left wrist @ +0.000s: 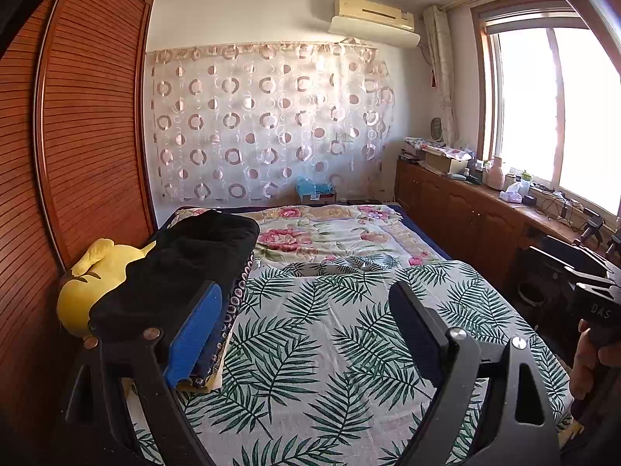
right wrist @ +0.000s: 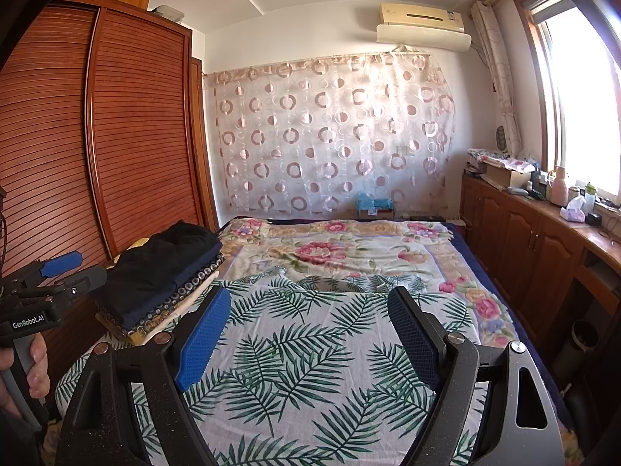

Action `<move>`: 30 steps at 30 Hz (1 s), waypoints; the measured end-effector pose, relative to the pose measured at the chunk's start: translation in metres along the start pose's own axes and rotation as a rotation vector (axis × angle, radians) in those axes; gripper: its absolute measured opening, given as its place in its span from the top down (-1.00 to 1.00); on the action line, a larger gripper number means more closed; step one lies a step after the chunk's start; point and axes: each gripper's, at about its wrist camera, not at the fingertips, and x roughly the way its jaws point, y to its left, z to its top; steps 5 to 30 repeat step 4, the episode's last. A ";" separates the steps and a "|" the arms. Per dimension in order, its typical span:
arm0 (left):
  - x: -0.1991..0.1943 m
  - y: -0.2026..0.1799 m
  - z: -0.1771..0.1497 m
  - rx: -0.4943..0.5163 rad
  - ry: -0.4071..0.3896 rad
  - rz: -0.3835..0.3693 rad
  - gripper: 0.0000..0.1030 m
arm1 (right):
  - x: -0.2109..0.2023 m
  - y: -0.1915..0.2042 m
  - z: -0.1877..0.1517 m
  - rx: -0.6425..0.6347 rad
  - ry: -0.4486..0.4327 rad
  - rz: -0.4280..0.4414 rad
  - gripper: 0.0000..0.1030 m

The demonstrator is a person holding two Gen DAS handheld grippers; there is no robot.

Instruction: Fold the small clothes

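Note:
A white garment with green palm leaves [left wrist: 333,334] lies spread flat on the bed, neck opening at its far edge; it also shows in the right wrist view [right wrist: 310,349]. My left gripper [left wrist: 306,310] is open and empty, held above the garment's near left part. My right gripper [right wrist: 310,318] is open and empty above the garment's near middle. A stack of folded clothes with a black piece on top [left wrist: 186,268] sits at the garment's left, also seen in the right wrist view [right wrist: 163,268]. The left gripper's body shows at far left in the right wrist view [right wrist: 54,275].
A floral blanket [left wrist: 330,233] covers the far bed. A yellow plush toy [left wrist: 93,275] lies left of the stack. A slatted wooden wardrobe [left wrist: 85,116] stands on the left. A cluttered wooden cabinet [left wrist: 485,209] runs under the window on the right.

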 end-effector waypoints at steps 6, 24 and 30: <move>0.000 0.000 0.000 0.001 0.000 0.000 -0.72 | 0.000 0.000 0.000 0.001 0.000 0.000 -0.64; 0.000 0.000 0.000 0.001 0.000 0.000 -0.72 | 0.000 0.000 0.000 0.001 0.000 0.000 -0.64; 0.000 0.000 0.000 0.001 0.000 0.000 -0.72 | 0.000 0.000 0.000 0.001 0.000 0.000 -0.64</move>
